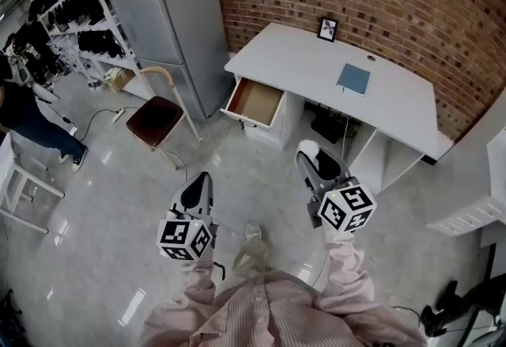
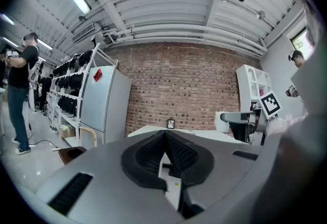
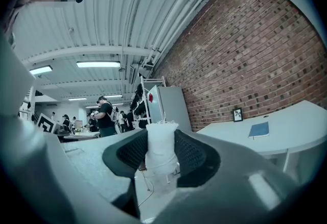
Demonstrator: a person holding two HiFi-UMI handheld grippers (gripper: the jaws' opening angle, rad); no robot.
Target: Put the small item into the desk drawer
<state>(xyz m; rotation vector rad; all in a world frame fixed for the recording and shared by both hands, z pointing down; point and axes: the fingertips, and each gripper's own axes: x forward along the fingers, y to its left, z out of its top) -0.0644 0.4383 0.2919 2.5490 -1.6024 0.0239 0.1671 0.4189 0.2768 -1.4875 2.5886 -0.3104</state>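
A white desk (image 1: 316, 73) stands against the brick wall, and its left drawer (image 1: 254, 103) is pulled open with a bare wooden bottom. My right gripper (image 1: 309, 152) is held in front of the desk, shut on a small white item (image 3: 161, 154) that stands upright between the black pads. In the head view the white item (image 1: 307, 149) shows at the jaw tips, short of the drawer and to its right. My left gripper (image 1: 197, 186) hangs lower and to the left over the floor. Its jaws are shut with nothing between them.
A blue notebook (image 1: 353, 78) and a small picture frame (image 1: 328, 29) are on the desk top. A brown chair (image 1: 156, 118) stands left of the drawer beside a grey cabinet (image 1: 170, 13). A person (image 1: 28, 112) stands at far left by shelving.
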